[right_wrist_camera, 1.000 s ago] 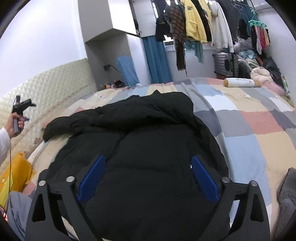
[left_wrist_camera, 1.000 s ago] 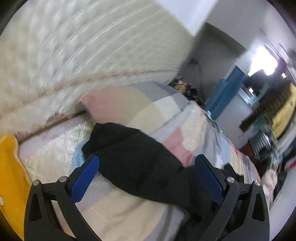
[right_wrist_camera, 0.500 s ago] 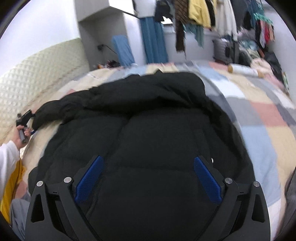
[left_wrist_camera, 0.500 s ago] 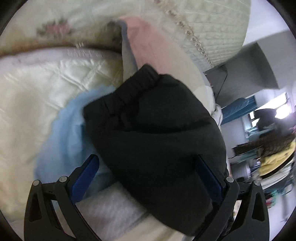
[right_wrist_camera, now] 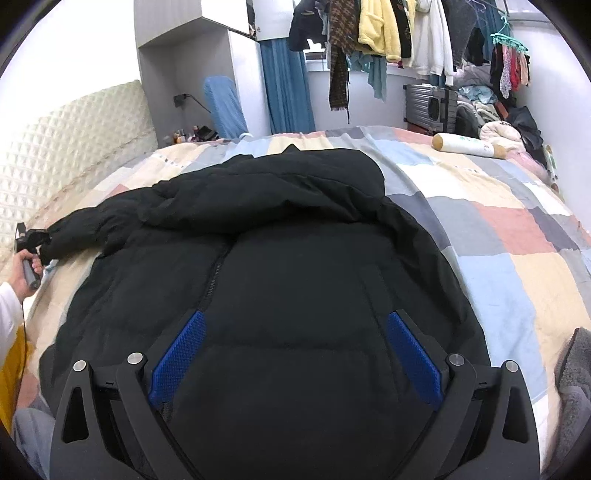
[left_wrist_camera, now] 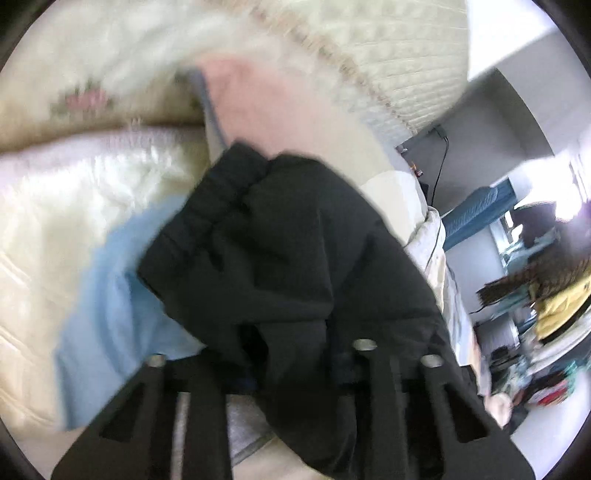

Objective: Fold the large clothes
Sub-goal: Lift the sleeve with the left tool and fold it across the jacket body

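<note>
A large black puffer jacket [right_wrist_camera: 295,266] lies spread on the patchwork bed cover [right_wrist_camera: 517,258], zipper side up. Its left sleeve [left_wrist_camera: 280,243] stretches toward the headboard; the elastic cuff [left_wrist_camera: 218,195] shows in the left wrist view. My left gripper [left_wrist_camera: 295,369] is shut on the sleeve a little behind the cuff, its pads buried in the fabric. It also shows in the right wrist view [right_wrist_camera: 35,240], held in a hand at the sleeve end. My right gripper [right_wrist_camera: 295,354] is open and hovers over the jacket's lower front, blue pads [right_wrist_camera: 181,354] wide apart.
A quilted cream headboard [right_wrist_camera: 66,147] runs along the left. A cream pillow [left_wrist_camera: 74,206] and light blue cloth [left_wrist_camera: 110,295] lie under the sleeve end. A cylindrical bolster [right_wrist_camera: 469,146], a suitcase [right_wrist_camera: 430,107] and hanging clothes [right_wrist_camera: 388,33] are at the far side.
My left gripper has closed on the sleeve behind the cuff; it was open half a second ago. My right gripper has shifted only slightly and stays open over the jacket.
</note>
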Demonstrator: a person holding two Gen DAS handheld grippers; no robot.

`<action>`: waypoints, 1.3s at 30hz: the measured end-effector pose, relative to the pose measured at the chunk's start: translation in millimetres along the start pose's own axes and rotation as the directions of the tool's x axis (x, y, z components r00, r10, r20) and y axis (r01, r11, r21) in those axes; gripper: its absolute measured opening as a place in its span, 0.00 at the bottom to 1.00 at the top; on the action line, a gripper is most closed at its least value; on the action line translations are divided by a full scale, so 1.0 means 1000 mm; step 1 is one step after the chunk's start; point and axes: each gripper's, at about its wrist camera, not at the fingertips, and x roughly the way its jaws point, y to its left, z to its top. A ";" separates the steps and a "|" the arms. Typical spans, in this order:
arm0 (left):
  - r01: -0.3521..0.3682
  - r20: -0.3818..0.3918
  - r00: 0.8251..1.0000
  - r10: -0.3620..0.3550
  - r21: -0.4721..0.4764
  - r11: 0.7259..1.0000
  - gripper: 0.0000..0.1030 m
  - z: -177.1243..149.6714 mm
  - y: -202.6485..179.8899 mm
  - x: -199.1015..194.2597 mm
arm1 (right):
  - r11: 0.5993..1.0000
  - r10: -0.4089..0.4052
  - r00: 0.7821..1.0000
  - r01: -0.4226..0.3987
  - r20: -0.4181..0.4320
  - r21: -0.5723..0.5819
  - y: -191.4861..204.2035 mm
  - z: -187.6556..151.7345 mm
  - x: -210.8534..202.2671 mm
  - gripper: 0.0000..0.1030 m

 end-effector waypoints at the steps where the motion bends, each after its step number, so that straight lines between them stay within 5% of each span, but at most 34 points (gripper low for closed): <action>1: -0.003 0.019 1.000 0.003 0.014 1.000 0.11 0.003 -0.004 -0.012 | 1.000 0.002 1.000 -0.002 0.004 0.003 -0.001 0.001 -0.002 0.96; 15: -0.088 0.189 0.981 0.051 0.192 0.977 0.03 -0.005 -0.104 -0.141 | 0.999 0.044 0.993 -0.043 0.112 -0.013 -0.018 -0.006 -0.046 0.96; 20: -0.129 0.243 0.969 0.049 0.327 0.936 0.03 -0.020 -0.156 -0.178 | 0.998 0.056 0.985 -0.054 0.161 -0.014 -0.025 -0.006 -0.060 0.96; 30: -0.236 0.350 0.936 0.041 0.536 0.810 0.03 -0.062 -0.269 -0.216 | 1.000 0.008 0.968 -0.011 0.252 0.012 -0.049 -0.001 -0.070 0.96; 34: -0.289 0.408 0.913 0.016 0.618 0.731 0.03 -0.097 -0.315 -0.222 | 0.999 0.018 0.961 -0.031 0.277 0.043 -0.060 -0.001 -0.076 0.96; 39: -0.244 0.412 0.902 -0.130 0.733 0.635 0.04 -0.164 -0.362 -0.224 | 0.997 0.026 0.958 -0.047 0.286 0.065 -0.068 -0.001 -0.081 0.96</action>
